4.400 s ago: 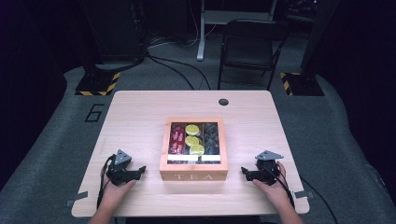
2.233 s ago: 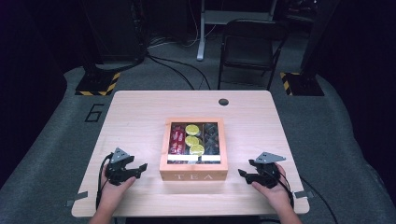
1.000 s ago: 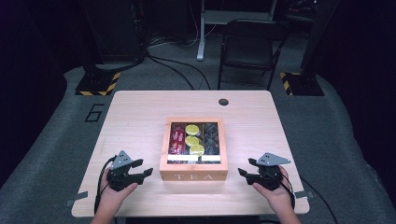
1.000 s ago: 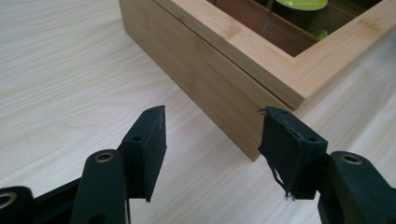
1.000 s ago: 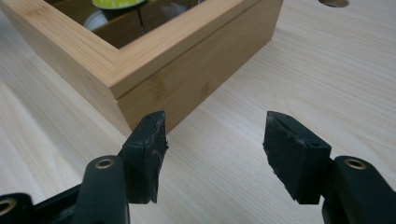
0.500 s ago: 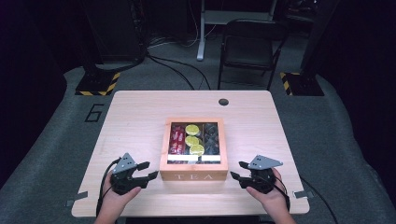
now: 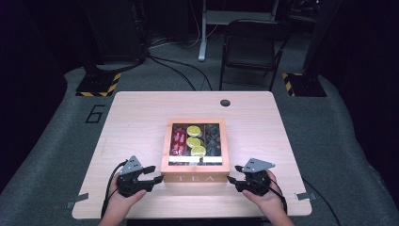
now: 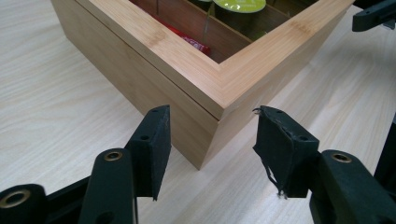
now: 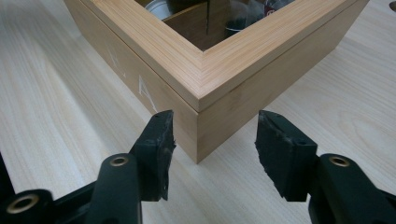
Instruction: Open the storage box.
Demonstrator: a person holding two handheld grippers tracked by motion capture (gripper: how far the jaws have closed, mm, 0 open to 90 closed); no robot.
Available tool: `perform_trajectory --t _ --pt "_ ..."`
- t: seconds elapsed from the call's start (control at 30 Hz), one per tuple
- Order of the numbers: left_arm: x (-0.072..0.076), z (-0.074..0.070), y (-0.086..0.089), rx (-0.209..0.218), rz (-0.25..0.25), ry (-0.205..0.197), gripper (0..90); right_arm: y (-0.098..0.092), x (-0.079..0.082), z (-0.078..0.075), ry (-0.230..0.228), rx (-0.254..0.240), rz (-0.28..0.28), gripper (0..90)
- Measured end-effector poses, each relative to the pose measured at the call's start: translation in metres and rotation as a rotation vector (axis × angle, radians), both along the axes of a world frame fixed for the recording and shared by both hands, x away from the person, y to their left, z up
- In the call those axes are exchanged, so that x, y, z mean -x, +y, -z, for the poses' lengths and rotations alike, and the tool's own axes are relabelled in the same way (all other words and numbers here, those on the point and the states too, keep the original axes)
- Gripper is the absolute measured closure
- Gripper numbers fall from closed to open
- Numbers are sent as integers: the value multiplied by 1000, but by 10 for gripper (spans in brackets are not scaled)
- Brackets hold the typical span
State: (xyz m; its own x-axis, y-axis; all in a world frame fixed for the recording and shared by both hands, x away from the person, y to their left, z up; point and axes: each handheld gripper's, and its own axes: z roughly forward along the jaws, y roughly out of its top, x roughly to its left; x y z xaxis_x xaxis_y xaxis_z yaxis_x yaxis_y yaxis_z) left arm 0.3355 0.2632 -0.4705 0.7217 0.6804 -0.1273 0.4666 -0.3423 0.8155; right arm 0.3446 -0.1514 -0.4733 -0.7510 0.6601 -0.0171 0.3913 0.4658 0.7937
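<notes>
Flanking tea box (image 7: 195,150) at near edge of table (image 7: 141,113), both claws aimed at its front corners. Left claw (image 8: 212,140) straddled near-left corner, jaws just closing, pads apart from wood. Right claw (image 9: 212,135) straddled near-right corner likewise, jaws just closing, nothing pinched. Box sat closed, glass lid showing sachets. Judged: paired corner approach meant steady two-sided hold for lifting or shifting box.

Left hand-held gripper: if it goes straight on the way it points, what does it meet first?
The near left corner of the wooden tea box. The left hand-held gripper has open jaws either side of that corner, apparently just short of it.
</notes>
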Motion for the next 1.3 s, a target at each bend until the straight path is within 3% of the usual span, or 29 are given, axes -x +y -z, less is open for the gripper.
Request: perform_trajectory --t 0.23,0.43,0.7,0.83,1.07,1.3 --pt "-2 6 -9 -24 32 18 514 2 -3 2 12 1 -12 527" --pt "-5 9 -13 -46 24 11 542 5 -5 4 11 7 -16 561" --pt "-6 10 -13 -33 -4 -5 583 9 -6 6 8 17 -39 609" --pt "-7 10 -12 -21 -4 -4 585 10 -5 5 0 7 -37 614" --pt "-6 9 -13 -42 -3 -22 585 8 -4 2 -5 -29 -32 629" --pt "-5 7 -13 -22 -2 -31 585 8 -4 0 -4 -39 -26 628"
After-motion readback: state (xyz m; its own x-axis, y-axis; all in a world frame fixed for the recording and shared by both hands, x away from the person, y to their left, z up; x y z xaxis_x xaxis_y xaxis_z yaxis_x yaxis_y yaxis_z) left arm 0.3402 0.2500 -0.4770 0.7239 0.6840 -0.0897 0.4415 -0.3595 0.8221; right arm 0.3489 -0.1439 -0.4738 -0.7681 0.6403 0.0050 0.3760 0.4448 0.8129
